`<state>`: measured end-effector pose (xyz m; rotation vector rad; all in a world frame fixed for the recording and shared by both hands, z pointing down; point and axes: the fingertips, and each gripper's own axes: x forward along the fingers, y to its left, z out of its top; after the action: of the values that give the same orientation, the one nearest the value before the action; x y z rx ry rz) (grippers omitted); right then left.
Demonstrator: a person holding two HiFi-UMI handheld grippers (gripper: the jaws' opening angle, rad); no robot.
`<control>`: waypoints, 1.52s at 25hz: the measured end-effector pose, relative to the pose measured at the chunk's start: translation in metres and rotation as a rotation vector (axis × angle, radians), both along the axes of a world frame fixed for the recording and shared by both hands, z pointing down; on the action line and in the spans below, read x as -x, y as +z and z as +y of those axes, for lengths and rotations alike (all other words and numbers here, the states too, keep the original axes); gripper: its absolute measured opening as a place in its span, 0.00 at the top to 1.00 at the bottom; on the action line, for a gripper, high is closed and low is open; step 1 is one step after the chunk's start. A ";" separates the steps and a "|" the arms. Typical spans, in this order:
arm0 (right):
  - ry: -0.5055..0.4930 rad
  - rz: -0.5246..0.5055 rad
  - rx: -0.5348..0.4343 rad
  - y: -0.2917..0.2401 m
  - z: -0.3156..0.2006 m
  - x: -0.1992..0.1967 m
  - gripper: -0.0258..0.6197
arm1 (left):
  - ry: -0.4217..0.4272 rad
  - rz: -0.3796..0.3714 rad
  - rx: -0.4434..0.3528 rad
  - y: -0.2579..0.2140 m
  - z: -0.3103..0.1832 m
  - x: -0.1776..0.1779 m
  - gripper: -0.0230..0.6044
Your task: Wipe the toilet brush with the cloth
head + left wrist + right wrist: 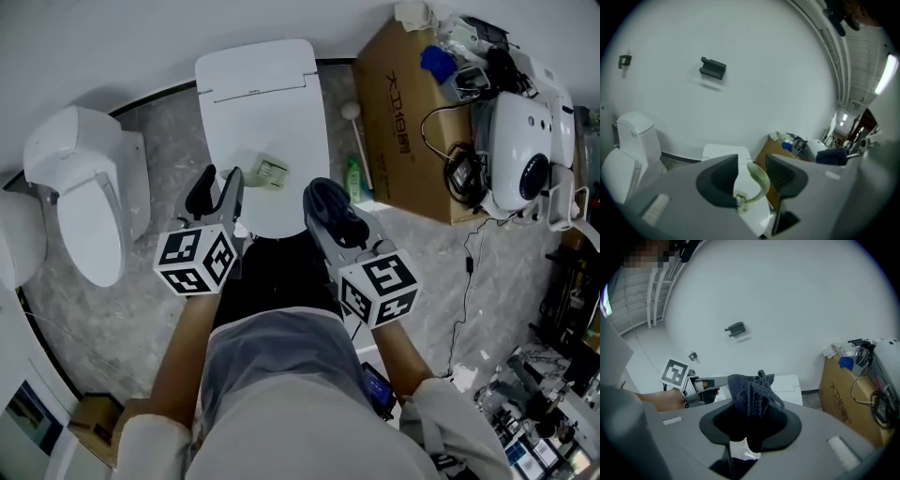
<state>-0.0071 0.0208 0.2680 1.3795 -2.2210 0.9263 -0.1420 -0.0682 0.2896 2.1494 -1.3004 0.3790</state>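
A small pale green brush (272,172) with a curved handle lies on the closed white toilet lid (262,103). My left gripper (217,183) hovers over the lid's front left, open, a little short of the brush. In the left gripper view the brush (757,185) shows through the gap between the jaws of that gripper (752,171), touching neither. My right gripper (328,202) is shut on a bunched dark grey cloth (330,199) just right of the brush. The cloth (752,392) sticks up from that gripper (752,413).
A second white toilet (84,187) stands to the left. A cardboard box (403,122) with gear on top and a white device (520,150) crowd the right. A green bottle (353,178) and a white-tipped stick (354,131) stand between toilet and box. Cables trail on the floor.
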 end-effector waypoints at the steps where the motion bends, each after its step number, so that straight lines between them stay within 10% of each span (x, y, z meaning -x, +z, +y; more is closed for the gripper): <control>1: -0.007 -0.006 0.004 0.003 -0.003 -0.002 0.80 | -0.007 0.000 0.007 0.003 -0.002 -0.001 0.96; 38: -0.246 -0.198 0.157 0.127 -0.102 0.016 0.78 | -0.186 0.067 -0.066 0.016 -0.014 -0.009 0.96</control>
<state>-0.0229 -0.0816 0.3946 0.9559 -2.3364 1.1598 -0.1332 -0.0825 0.3059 2.0545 -1.4779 0.1896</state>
